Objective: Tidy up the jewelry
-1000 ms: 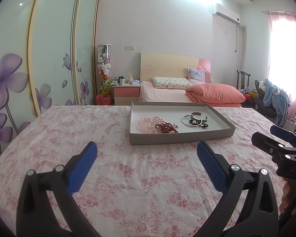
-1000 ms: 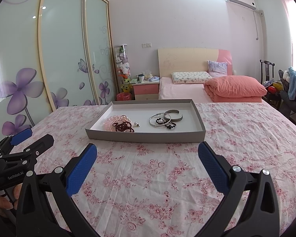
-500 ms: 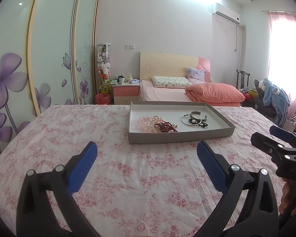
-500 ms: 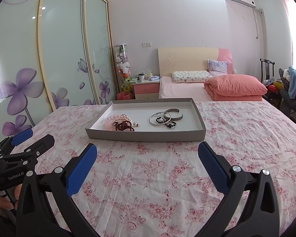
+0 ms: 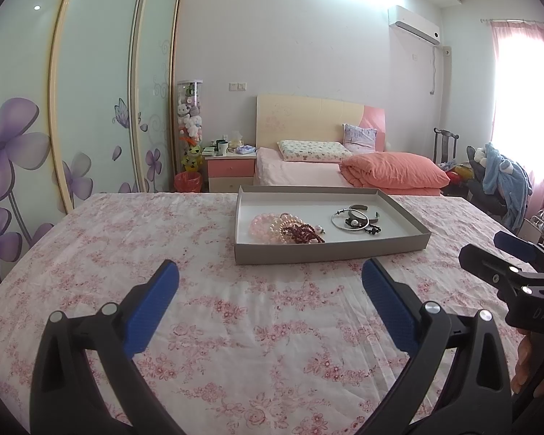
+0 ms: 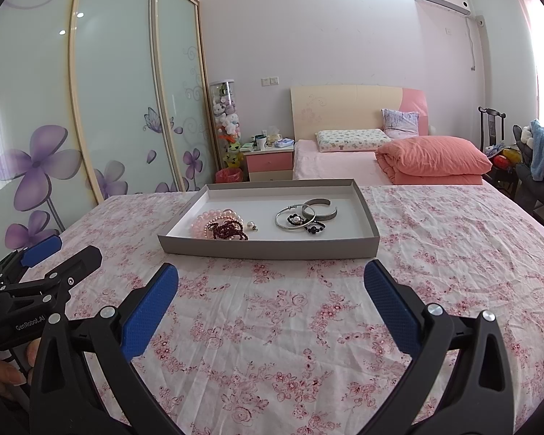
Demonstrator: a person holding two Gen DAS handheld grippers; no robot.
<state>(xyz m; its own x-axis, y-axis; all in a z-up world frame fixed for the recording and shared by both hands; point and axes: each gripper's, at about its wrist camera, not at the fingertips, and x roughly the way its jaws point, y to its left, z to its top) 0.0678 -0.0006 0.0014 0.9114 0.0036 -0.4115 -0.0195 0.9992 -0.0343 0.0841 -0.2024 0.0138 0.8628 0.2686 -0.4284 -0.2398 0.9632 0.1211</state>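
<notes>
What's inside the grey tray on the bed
The tray holds pink bead bracelets under a dark red one, a loose pearl, silver bangles and black bead pieces. Overlapped parts are hidden.

A shallow grey tray (image 6: 272, 250) sits mid-frame; pink and dark red bead bracelets (image 6: 219, 225) lie heaped at its left, silver bangles (image 6: 301, 214) overlapping at centre.

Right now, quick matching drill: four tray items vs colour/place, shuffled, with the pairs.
1. pink bead bracelets
2. dark red bead strand
3. silver bangle
4. grey tray

A. thin metal hoop, right group
B. on the floral bedspread
C. pale, leftmost in the tray
D. lying over the pale beads, nearer the front wall

Pairs: 1-C, 2-D, 3-A, 4-B
</notes>
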